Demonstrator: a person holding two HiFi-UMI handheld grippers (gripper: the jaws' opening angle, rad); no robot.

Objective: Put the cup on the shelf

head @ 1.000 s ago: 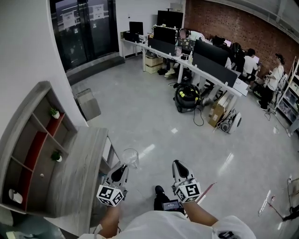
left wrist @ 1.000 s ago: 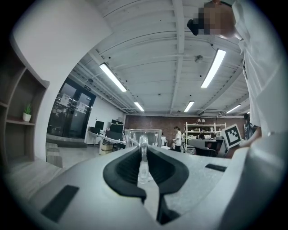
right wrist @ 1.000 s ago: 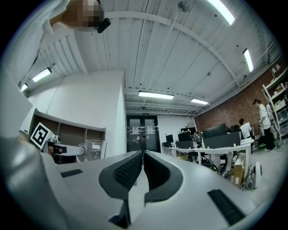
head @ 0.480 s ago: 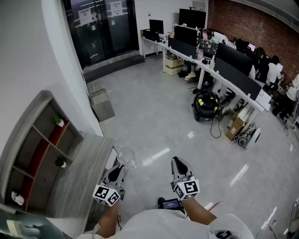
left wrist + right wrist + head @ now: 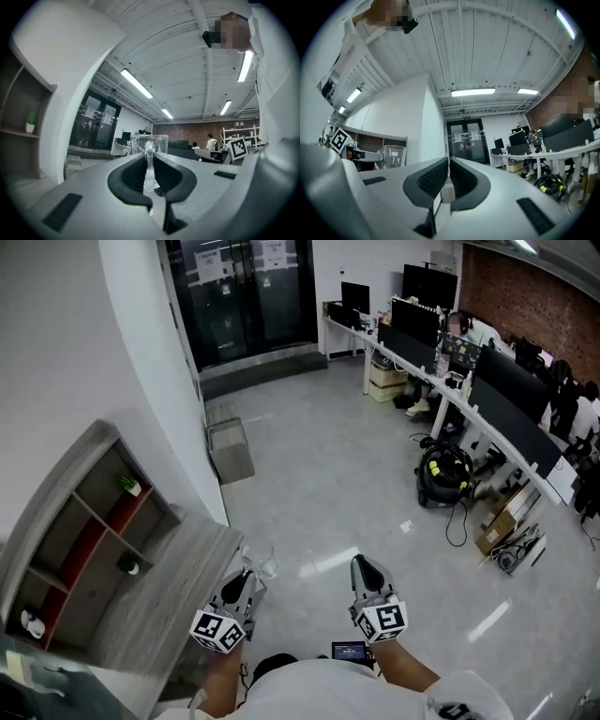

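The left gripper point(image 5: 150, 161) is clamped on the thin handle of the clear glass cup point(image 5: 150, 142). Only its own view makes that plain; the head view merely shows the cup just ahead of its tips. The right gripper point(image 5: 449, 161) has its jaws pressed together, empty, and its view shows the cup to its left. The grey wooden shelf unit point(image 5: 98, 493) stands left of the left gripper.

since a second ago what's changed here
The person has turned left, bringing both grippers toward the shelf, which now sits nearer the glass cup; the desks slid right in the head view. Unchanged: left gripper clamped on the cup's handle, right gripper shut, empty.
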